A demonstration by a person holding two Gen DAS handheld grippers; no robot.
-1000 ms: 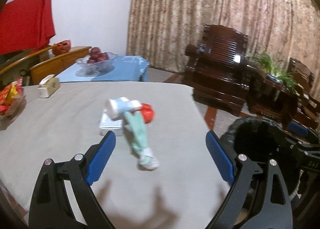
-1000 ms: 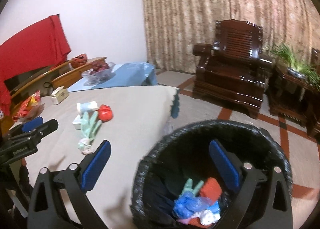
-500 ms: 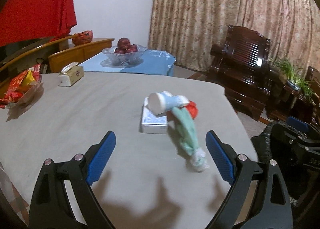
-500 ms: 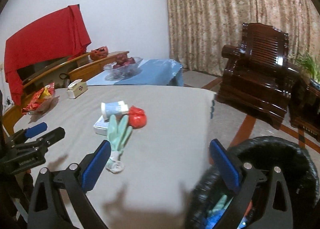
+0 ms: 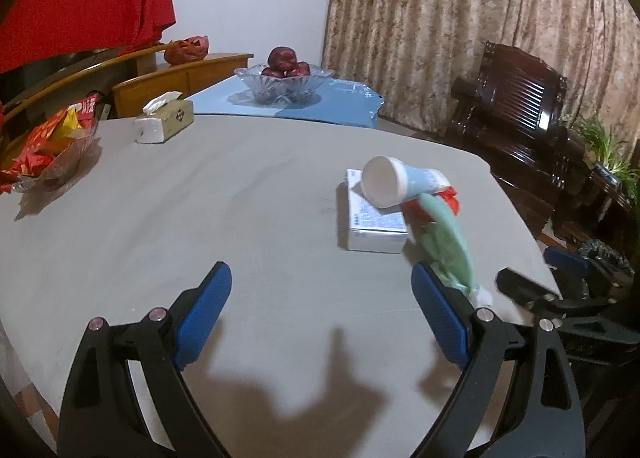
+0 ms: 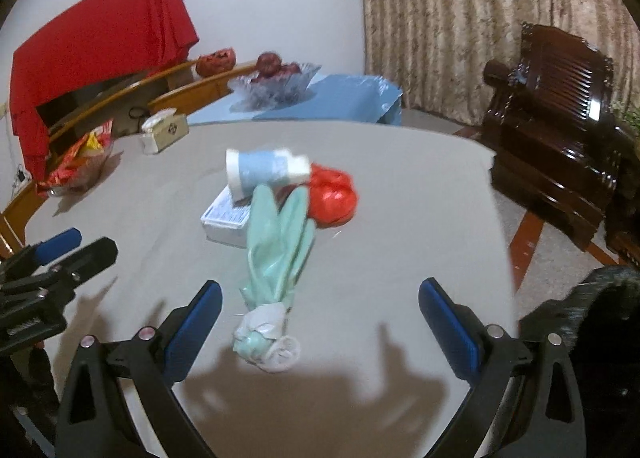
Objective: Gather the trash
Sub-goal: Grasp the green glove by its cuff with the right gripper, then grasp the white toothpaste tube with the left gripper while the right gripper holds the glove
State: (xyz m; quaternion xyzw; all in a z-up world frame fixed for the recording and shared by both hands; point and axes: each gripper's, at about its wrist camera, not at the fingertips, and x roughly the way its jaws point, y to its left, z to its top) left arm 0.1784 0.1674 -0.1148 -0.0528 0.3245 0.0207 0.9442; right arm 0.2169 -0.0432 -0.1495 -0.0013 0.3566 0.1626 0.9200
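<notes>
Over the counter [image 6: 400, 217] your right tongs [image 6: 320, 322] gape empty, straddling the glove [image 6: 276, 242] for a grab, while your left tongs [image 5: 322, 314] wait wide and empty.

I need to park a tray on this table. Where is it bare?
Bare: the grey tablecloth between the tissue box, glass snack bowl and white flat box. Crowded: around the green rubber glove and red plastic bag.
</notes>
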